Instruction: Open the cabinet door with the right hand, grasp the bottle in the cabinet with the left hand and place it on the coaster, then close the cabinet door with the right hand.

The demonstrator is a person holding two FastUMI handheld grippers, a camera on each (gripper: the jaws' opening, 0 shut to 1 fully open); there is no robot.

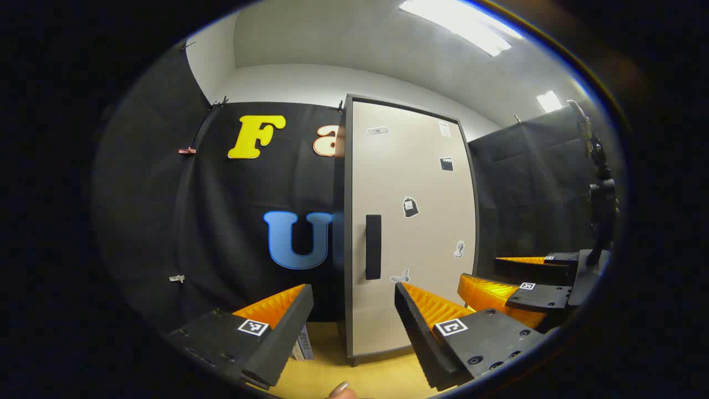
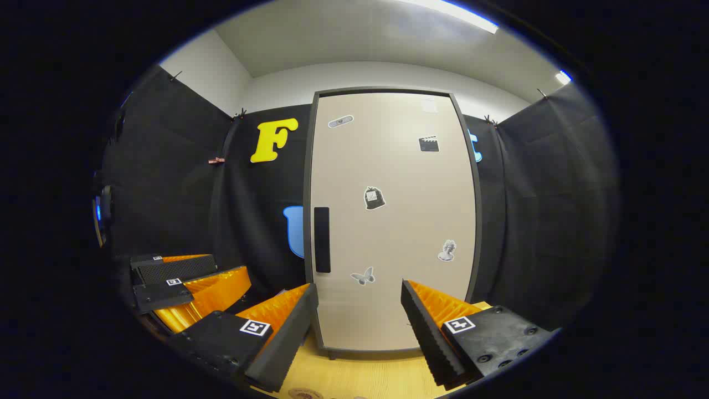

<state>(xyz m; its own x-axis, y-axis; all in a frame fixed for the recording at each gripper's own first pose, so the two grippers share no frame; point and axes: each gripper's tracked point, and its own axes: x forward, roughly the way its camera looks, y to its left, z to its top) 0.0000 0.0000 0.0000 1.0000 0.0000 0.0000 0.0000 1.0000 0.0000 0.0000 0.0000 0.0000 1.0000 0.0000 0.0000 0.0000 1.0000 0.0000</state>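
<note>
In front of the spread-open right gripper (image 2: 359, 310), the upright cabinet door handle (image 2: 322, 239) stands up-left; left gripper (image 1: 353, 310) open too.

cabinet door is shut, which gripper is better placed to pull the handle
Right. In the right gripper view the right gripper is open and squarely faces the closed cabinet door, with the handle just left of its line. The left gripper is open too, but sits further left.

Shut cabinet door (image 2: 390, 221) blocks interior; handle (image 2: 322, 239) unobstructed.
</note>
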